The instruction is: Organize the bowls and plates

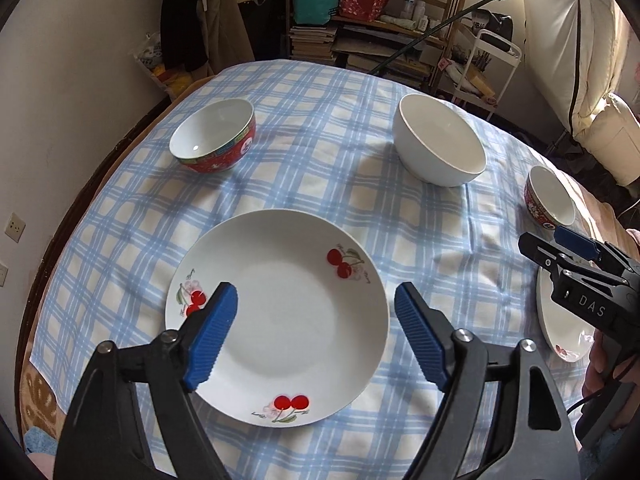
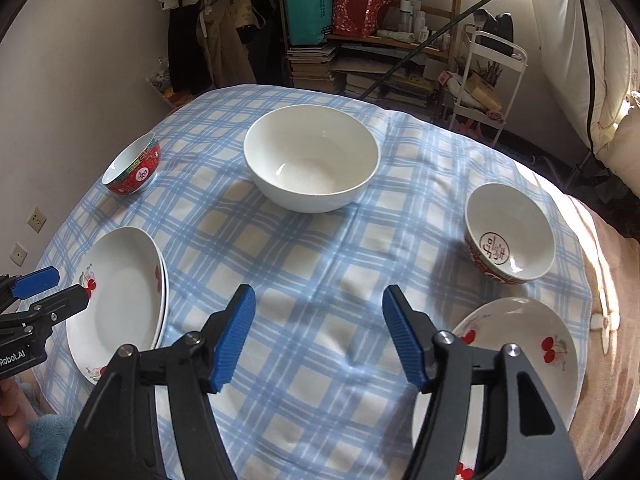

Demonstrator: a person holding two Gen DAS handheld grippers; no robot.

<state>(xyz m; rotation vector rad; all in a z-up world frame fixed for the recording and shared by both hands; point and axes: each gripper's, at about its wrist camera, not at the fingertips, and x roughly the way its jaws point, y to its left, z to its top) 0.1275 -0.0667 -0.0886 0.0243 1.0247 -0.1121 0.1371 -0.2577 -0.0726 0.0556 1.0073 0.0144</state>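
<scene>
Checked tablecloth (image 2: 312,264), shelf (image 2: 376,40) (books, perhaps).

Bare cloth (image 2: 316,264) mid-table (white bowl (image 2: 311,158) blocks beyond).

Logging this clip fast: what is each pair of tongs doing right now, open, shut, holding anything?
Left tongs: open, empty, above the cherry plate.
Right tongs: open, empty, above the checked tablecloth.

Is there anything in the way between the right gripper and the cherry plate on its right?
Nothing visible. The right gripper is open and empty above bare tablecloth; the cherry plate lies just beside its right finger.
</scene>
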